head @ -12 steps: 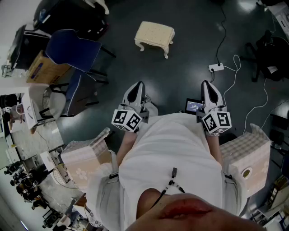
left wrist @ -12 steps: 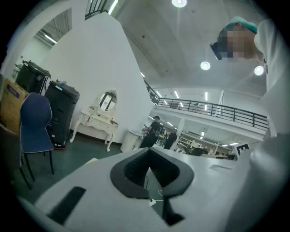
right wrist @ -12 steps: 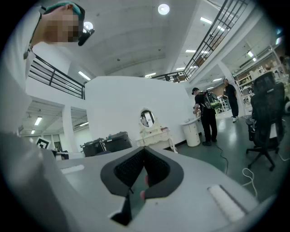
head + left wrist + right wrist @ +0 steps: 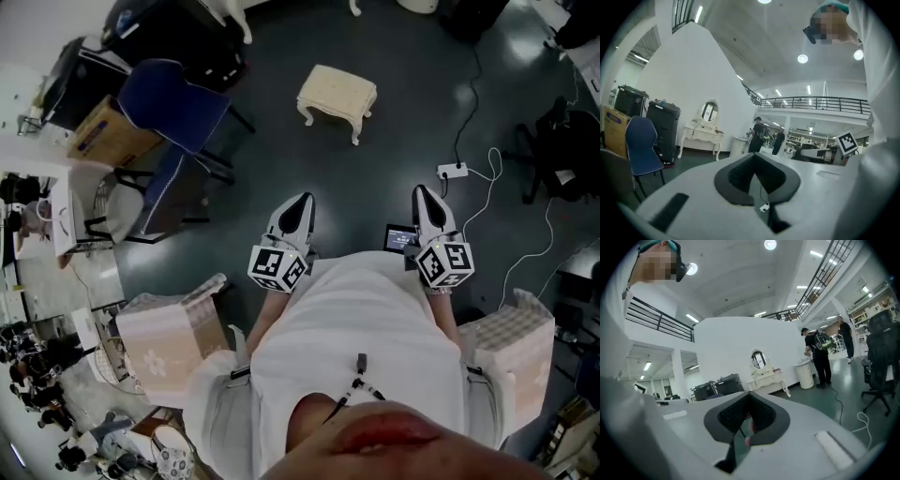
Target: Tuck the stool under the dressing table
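**While the walk-up to the stool goes on, both claws are shut and empty**

Since the frame half a second back, everything on the floor has slid down the head view. I read that as the person stepping forward, or tipping the head.

The left claw (image 4: 302,201) and right claw (image 4: 424,193) are carried out in front of the torso, roughly level. Their pose is much as before, though the left one has drifted a little toward the middle. In each claw's own view the jaws are together, pads meeting, with nothing between them and nothing touched. No grip made yet.

The power strip (image 4: 453,171) and its cable lie on the dark floor (image 4: 394,112) just ahead of the right claw, lower in frame than before. Possible snag point; judgement only.

The stool (image 4: 337,94) is cream and padded with curved legs. It stands upright on open floor ahead, well apart from both claws and nearer in frame than it was. The blue chair (image 4: 173,103) stands off to the left.

The dressing table (image 4: 701,132) is white with an oval mirror, against the far wall well beyond the stool. People (image 4: 759,136) stand by a white bin (image 4: 738,146) to its right.

Reading: approach phase. The stool is not reached and the tuck not begun, so the whole push toward the table is left to do.
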Tool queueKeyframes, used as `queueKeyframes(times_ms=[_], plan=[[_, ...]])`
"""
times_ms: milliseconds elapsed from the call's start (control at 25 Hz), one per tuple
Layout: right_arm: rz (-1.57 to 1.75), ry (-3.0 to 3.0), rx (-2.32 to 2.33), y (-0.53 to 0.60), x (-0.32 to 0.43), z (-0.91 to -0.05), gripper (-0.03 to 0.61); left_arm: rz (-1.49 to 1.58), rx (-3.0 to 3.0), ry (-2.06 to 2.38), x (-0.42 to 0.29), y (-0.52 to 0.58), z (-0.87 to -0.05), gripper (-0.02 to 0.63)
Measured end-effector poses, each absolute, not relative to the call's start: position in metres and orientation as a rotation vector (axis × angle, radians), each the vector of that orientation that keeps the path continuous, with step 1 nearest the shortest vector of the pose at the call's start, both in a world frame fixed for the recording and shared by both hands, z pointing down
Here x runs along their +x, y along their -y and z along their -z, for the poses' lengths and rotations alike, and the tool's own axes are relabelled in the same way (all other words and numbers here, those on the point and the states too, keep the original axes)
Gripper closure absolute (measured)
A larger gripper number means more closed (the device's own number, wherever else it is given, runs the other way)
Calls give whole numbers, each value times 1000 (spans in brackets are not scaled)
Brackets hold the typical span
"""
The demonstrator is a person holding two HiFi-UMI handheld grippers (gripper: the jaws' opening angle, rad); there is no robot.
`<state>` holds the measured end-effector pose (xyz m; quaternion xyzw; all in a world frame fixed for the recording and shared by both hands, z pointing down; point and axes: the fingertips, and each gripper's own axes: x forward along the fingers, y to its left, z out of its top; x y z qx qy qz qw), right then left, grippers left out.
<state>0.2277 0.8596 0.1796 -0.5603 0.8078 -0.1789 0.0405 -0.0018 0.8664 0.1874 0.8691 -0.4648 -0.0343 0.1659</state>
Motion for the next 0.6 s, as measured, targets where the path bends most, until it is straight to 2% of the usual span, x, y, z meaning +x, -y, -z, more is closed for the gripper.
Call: queueKeyframes(times_ms=[280,600], plan=[[627,-2409,-1698,-851,162,-187,571,27,2562,1219,-29,-866,-200,609],[569,-2411,-1738,-835,63,-179,571,77,2502,1217,-147,-848,-215,609]])
